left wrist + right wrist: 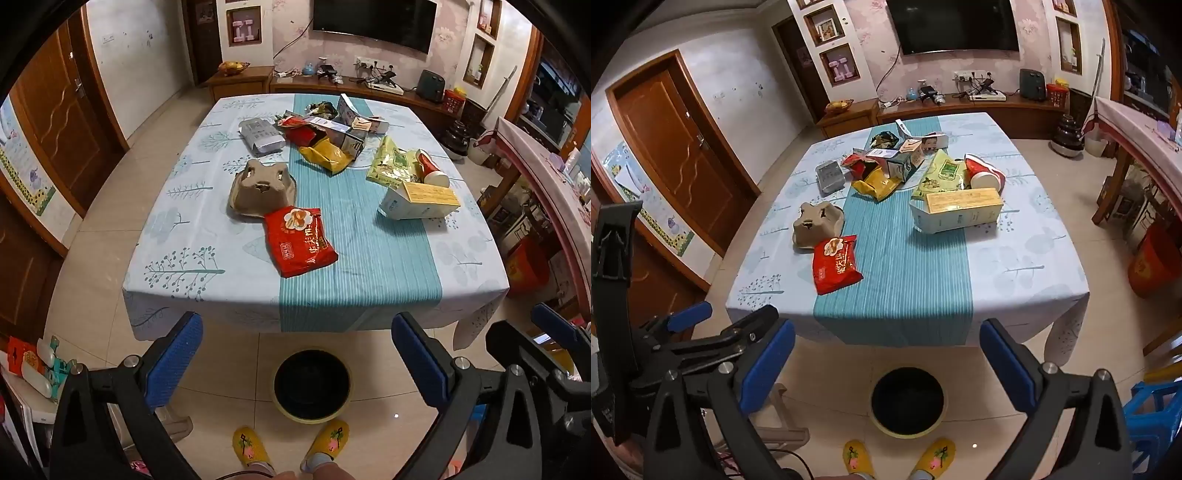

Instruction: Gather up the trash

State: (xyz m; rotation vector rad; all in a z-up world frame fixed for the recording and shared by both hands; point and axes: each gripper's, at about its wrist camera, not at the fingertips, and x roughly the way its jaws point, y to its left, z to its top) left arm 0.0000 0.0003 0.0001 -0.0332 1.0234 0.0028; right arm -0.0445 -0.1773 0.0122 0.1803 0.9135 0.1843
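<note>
Trash lies on the clothed table [207, 266]: a red snack bag [299, 240] nearest, a brown pulp carton [262, 186], a white and yellow box [419, 201], a red paper cup [430, 170], a green bag [389, 162], a yellow bag [325, 155], a silver pack [260, 136]. A round bin [312, 384] with a black liner stands on the floor before the table. My left gripper [295, 358] is open and empty above the bin. My right gripper [886, 365] is open and empty, also above the bin [907, 400]. The red bag [836, 264] and box [956, 214] show there too.
A person's feet in yellow slippers [291, 445] stand behind the bin. A blue stool [1156, 413] is at the right, a red bucket [1152, 258] beyond it. A TV cabinet [369, 90] lines the far wall. A brown door [679, 155] is at the left.
</note>
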